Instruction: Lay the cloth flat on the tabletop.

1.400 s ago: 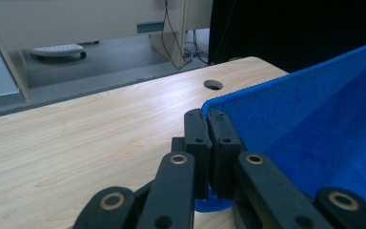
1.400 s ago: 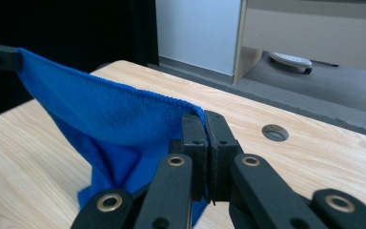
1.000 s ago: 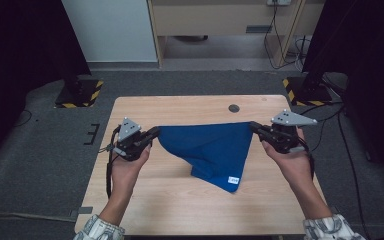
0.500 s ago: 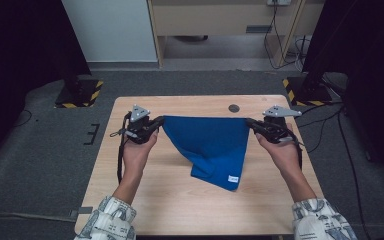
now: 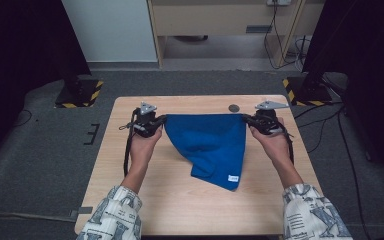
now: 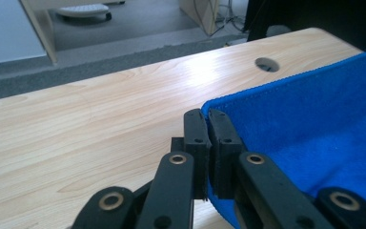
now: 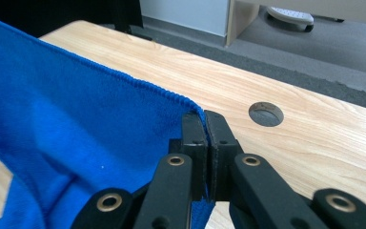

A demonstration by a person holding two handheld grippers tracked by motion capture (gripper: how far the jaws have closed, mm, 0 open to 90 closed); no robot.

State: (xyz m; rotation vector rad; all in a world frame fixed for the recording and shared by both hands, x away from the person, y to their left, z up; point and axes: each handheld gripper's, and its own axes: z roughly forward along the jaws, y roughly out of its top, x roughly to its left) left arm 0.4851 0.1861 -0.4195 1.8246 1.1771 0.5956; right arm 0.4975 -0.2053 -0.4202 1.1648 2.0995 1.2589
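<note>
Left gripper view: the left gripper (image 6: pixel 208 125) has its two black jaws pressed together on one top corner of the blue cloth (image 6: pixel 314 138), whose hemmed edge runs away toward 2 o'clock above the wooden table (image 6: pixel 76 129). Right gripper view: the right gripper (image 7: pixel 204 125) is likewise clamped on the opposite top corner, the hem leaving toward 10 o'clock. High view: the cloth (image 5: pixel 207 142) hangs stretched between the left gripper (image 5: pixel 155 121) and the right gripper (image 5: pixel 252 121) over the far half of the table (image 5: pixel 180 210); its top edge is taut, while the lower part lies on the wood, tapering toward 5 o'clock and ending at a small white label (image 5: pixel 234 177).

Handling, as judged: the cloth is soft, light and limp, with a napped surface unlikely to slip between the pads; it keeps no shape of its own, so corners or hem are the sound places to hold.

Both gripper views resolve the stitched hem and the pinch itself, plus a round hole (image 7: pixel 266 114) in the tabletop at 1 o'clock from the right jaws. The high view alone gives the whole outline, the label and both forearms.
</note>
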